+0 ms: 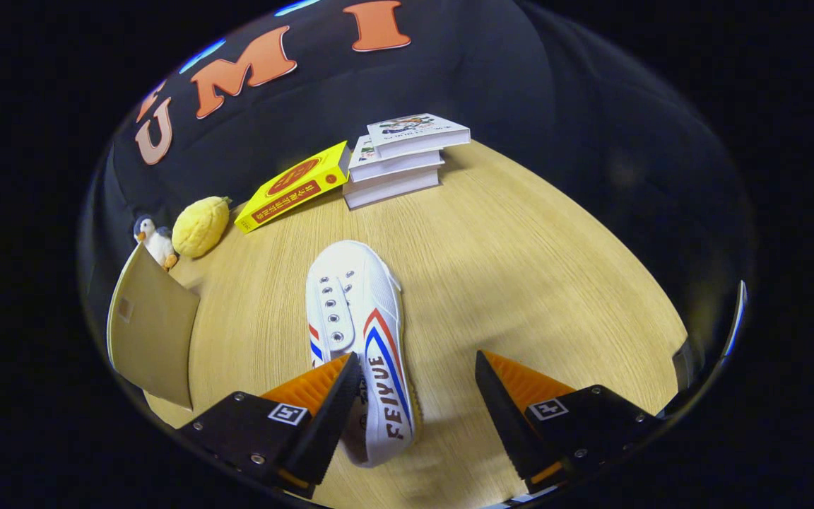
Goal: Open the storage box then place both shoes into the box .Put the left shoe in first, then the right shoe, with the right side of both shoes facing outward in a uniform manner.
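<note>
A light wooden table (520,268) fills the middle of the frame. A white canvas shoe with red and blue stripes (361,318) lies low in the middle, toe pointing away. The gripper (417,396) has its fingers spread wide; the left finger touches the shoe's heel, the right stays apart. A tan box flap (151,332) stands at the left.

Readable lettering on the shoe; book print too small to read.

The white shoe (361,332) carries the brand word "FEIYUE" in dark capitals down its side, next to red and blue stripes, near the heel and just beside one finger of the wide-open gripper (417,385). Far to the left, the yellow book (294,187) bears red characters on its cover and spine, too small to make out. The stacked books (403,159) beside it show illegible cover print.
</note>
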Motion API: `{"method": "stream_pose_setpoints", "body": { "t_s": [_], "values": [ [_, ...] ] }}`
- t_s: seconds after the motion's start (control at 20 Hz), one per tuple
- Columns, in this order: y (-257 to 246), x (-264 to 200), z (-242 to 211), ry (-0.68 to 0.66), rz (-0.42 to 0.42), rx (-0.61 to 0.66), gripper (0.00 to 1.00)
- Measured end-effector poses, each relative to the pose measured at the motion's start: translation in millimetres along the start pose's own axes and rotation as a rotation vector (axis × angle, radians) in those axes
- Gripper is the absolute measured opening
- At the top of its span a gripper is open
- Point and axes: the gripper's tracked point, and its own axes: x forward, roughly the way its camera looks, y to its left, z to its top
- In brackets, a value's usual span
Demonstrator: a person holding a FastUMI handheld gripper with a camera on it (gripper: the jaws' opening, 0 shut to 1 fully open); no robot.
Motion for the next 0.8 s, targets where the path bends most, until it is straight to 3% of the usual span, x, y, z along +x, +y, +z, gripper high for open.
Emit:
{"method": "stream_pose_setpoints", "body": {
  "t_s": [0.25,0.55,0.7,0.8],
  "values": [
    [5.0,4.4,-0.3,0.007,0.040,-0.013,0.91],
    [15.8,10.5,-6.0,0.024,0.069,-0.092,0.71],
    [25.0,12.9,-5.8,0.017,0.106,-0.096,0.42],
    [22.5,11.8,-5.7,-0.006,0.104,-0.119,0.32]
  ]
}}
